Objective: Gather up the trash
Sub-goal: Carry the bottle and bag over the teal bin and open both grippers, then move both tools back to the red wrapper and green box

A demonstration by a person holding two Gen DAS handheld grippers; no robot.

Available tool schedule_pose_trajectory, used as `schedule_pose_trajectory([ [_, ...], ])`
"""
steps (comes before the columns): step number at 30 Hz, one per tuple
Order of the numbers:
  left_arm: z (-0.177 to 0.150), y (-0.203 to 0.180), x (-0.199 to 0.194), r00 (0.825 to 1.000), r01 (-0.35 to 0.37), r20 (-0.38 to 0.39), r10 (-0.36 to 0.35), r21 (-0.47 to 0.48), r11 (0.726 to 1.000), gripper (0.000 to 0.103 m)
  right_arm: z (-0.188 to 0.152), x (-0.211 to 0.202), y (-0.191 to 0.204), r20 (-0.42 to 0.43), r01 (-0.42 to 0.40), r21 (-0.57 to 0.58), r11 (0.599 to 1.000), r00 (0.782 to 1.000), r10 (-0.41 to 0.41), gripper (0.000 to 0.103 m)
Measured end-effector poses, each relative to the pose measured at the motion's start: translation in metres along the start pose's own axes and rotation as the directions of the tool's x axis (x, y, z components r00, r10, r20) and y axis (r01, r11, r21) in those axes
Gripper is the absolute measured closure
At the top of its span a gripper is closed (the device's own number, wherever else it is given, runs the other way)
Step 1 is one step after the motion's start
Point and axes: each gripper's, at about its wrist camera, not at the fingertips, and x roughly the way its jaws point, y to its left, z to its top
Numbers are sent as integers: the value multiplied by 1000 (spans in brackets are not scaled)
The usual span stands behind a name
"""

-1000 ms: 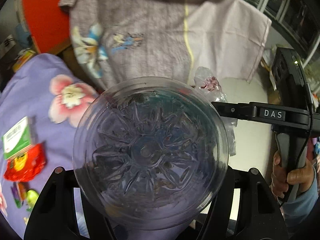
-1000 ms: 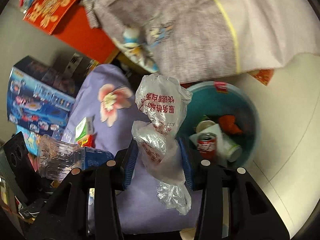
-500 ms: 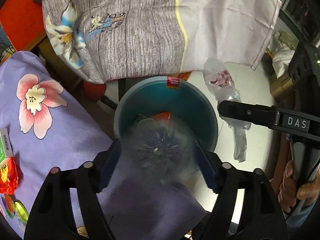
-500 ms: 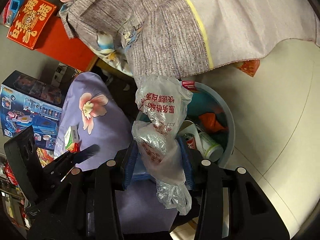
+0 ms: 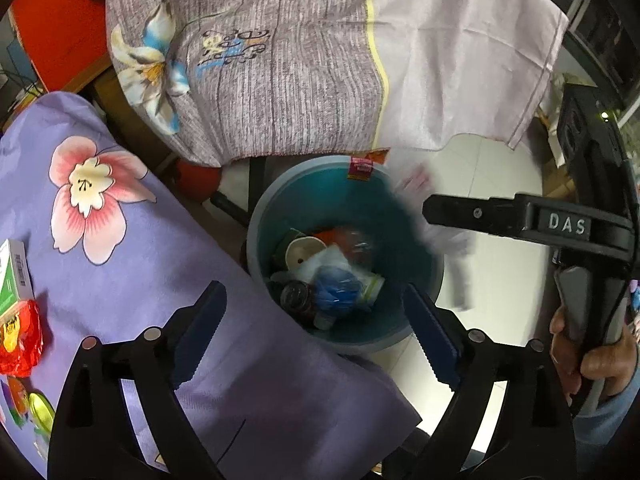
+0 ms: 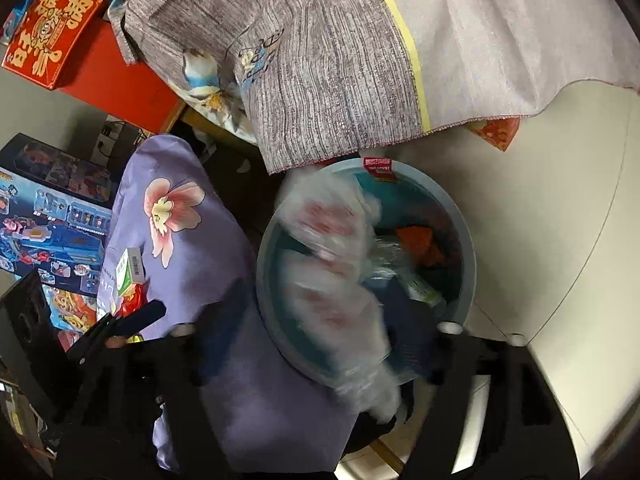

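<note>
A blue-grey trash bin (image 5: pixel 260 240) stands on the floor beside the purple flowered cloth; it holds a clear plastic bottle (image 5: pixel 356 248), a can (image 5: pixel 294 296) and other litter. My left gripper (image 5: pixel 316 332) is open and empty just above the bin's near rim. My right gripper (image 6: pixel 316 340) is open, its blurred fingers spread. A clear plastic bag with red print (image 6: pixel 332 264) is blurred in front of it over the bin (image 6: pixel 464 248). The right gripper's finger (image 5: pixel 480 216) shows in the left wrist view, with the blurred bag (image 5: pixel 452 248) below it.
A green-and-white carton (image 5: pixel 14 276) and a red wrapper (image 5: pixel 18 336) lie on the purple cloth (image 5: pixel 120 240). A grey flowered cloth (image 5: pixel 300 60) hangs over furniture behind the bin. Toy boxes (image 6: pixel 48 220) stand left. White tiled floor (image 6: pixel 560 200) lies right.
My left gripper opened and the clear bottle dropped into the bin. My right gripper has opened and the plastic bag is falling toward the bin.
</note>
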Motion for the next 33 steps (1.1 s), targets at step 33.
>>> schedule_pose_trajectory([
  [33,-67,78,-89,991,-23,128,42,-145,989,7,-47,6,126,-52,39,-162,986,998,-48,26],
])
